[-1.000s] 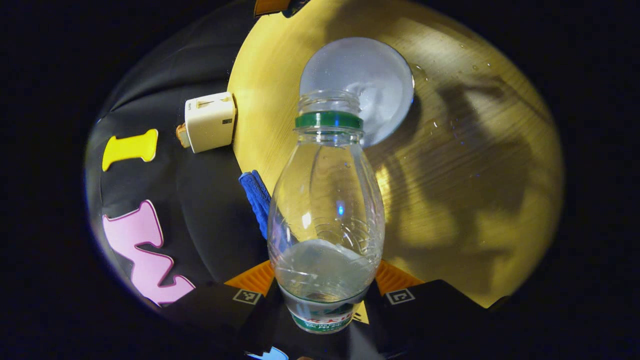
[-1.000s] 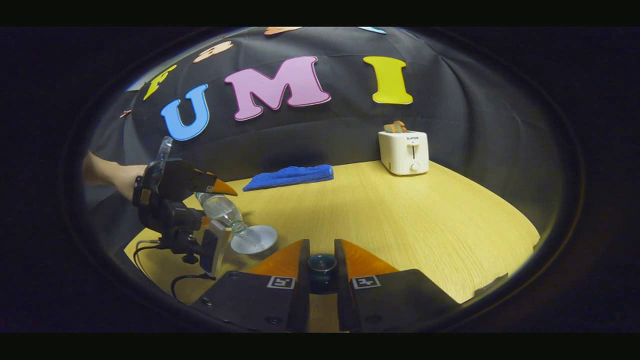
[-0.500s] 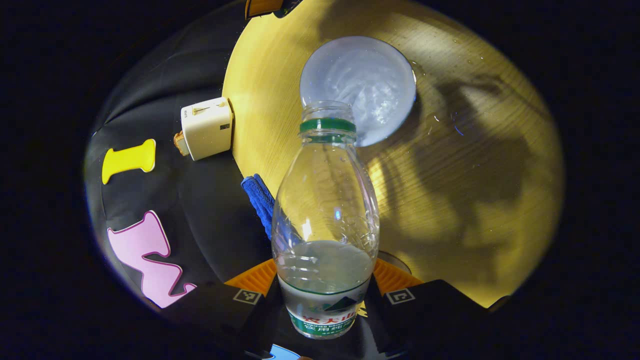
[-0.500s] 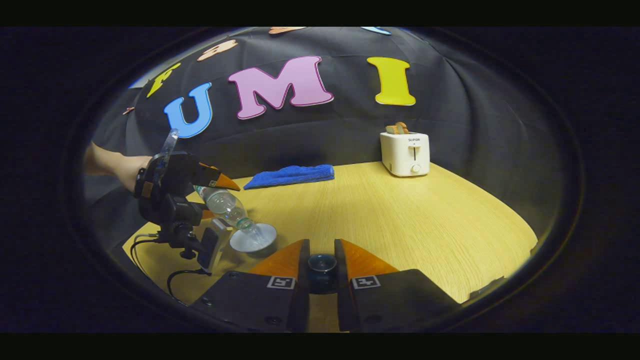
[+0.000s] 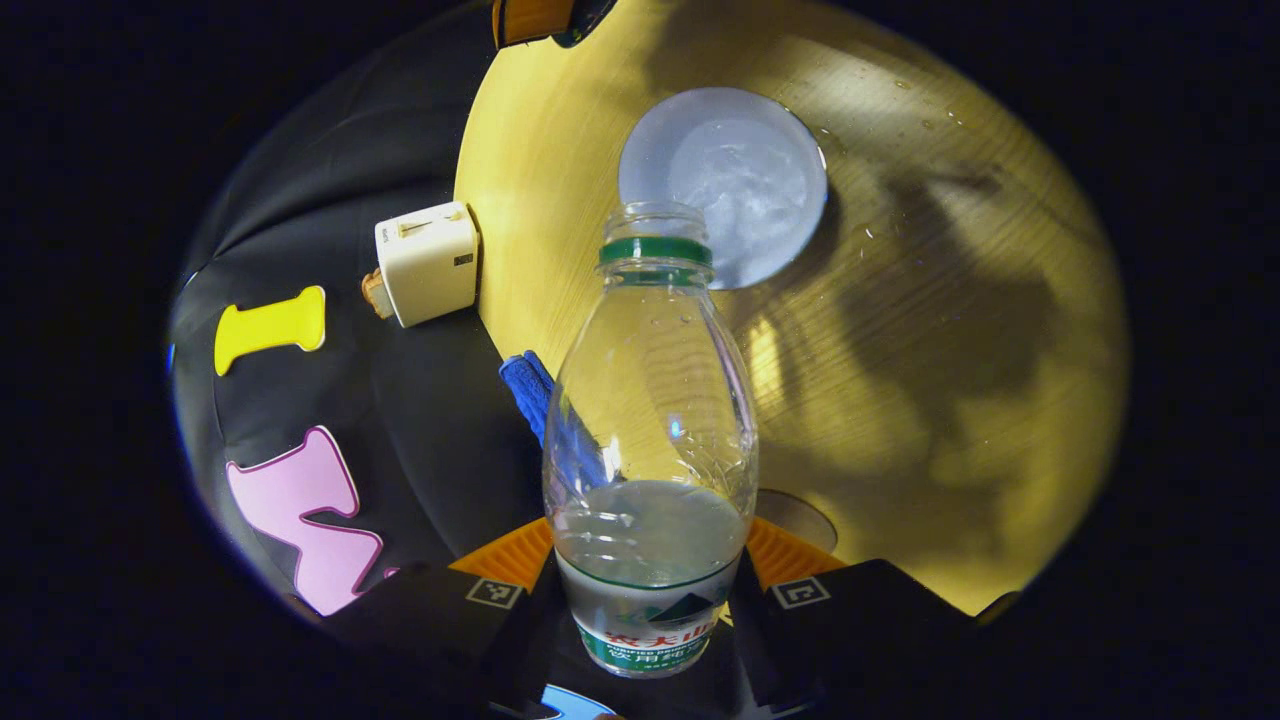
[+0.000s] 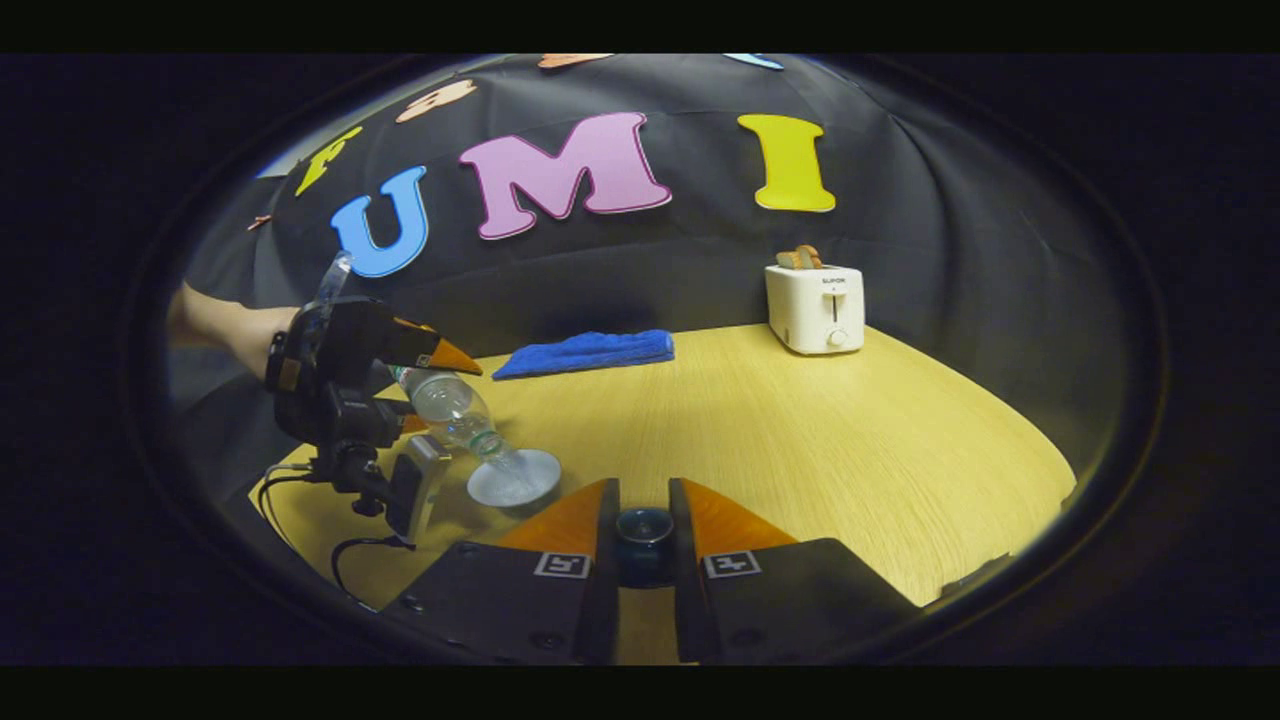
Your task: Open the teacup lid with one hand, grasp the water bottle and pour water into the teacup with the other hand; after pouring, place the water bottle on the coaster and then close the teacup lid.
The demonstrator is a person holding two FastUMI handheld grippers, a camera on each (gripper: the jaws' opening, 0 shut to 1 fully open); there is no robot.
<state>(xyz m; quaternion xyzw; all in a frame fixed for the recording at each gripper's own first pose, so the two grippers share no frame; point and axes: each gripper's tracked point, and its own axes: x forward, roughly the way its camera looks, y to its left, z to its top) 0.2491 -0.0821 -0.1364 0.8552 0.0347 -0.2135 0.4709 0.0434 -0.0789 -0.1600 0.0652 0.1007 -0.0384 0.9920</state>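
Above teacup (image 5: 723,186), water bottle (image 5: 650,440) tilted, mouth toward it

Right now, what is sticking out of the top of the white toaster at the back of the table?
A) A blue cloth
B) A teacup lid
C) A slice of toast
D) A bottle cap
C: in the right gripper view a brown slice of toast pokes up from the slot of the white toaster, while the blue cloth lies flat on the table well to the side of it.
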